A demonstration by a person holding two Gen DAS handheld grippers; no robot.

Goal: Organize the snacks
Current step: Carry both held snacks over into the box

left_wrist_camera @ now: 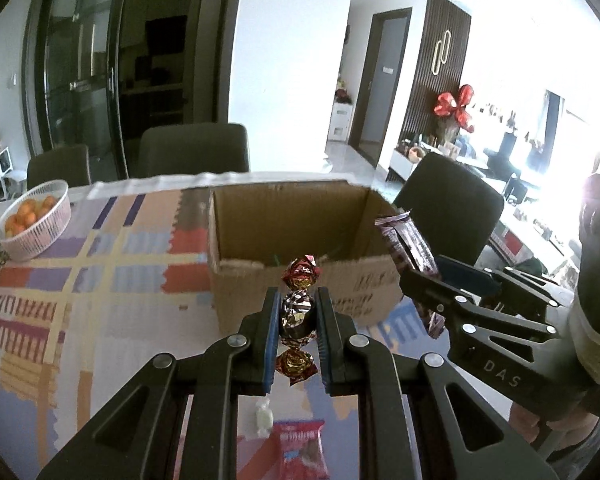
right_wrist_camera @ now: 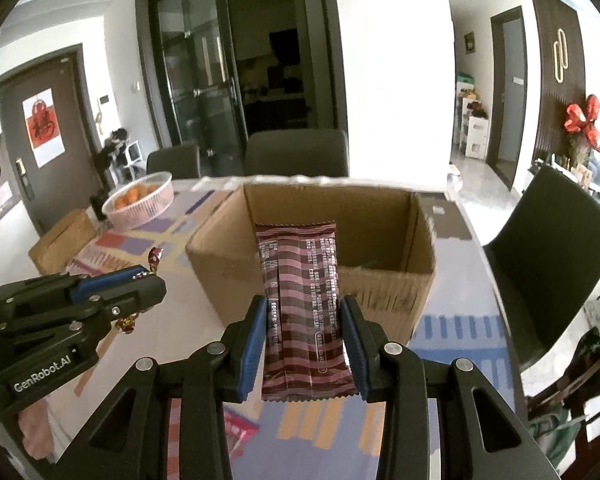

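Note:
My left gripper [left_wrist_camera: 298, 300] is shut on a foil-wrapped candy [left_wrist_camera: 298, 314], twisted at both ends, dark in the middle with red and gold tips. It hangs above the patterned tablecloth, just short of an open cardboard box [left_wrist_camera: 300, 216]. My right gripper [right_wrist_camera: 305, 308] is shut on a maroon and pink striped snack bar [right_wrist_camera: 304, 300], held upright before the same box [right_wrist_camera: 380, 288]. In the left wrist view the right gripper [left_wrist_camera: 424, 276] and its bar [left_wrist_camera: 408, 240] sit at the box's right corner. The right wrist view shows the left gripper [right_wrist_camera: 152, 276] with its candy [right_wrist_camera: 155, 258] at left.
A white basket of oranges [left_wrist_camera: 32, 220] stands at the table's far left. A red snack packet [left_wrist_camera: 302, 450] and a small pale wrapped sweet [left_wrist_camera: 263, 420] lie on the cloth below my left gripper. Dark chairs [left_wrist_camera: 194, 150] ring the table, one at the right [right_wrist_camera: 548, 256].

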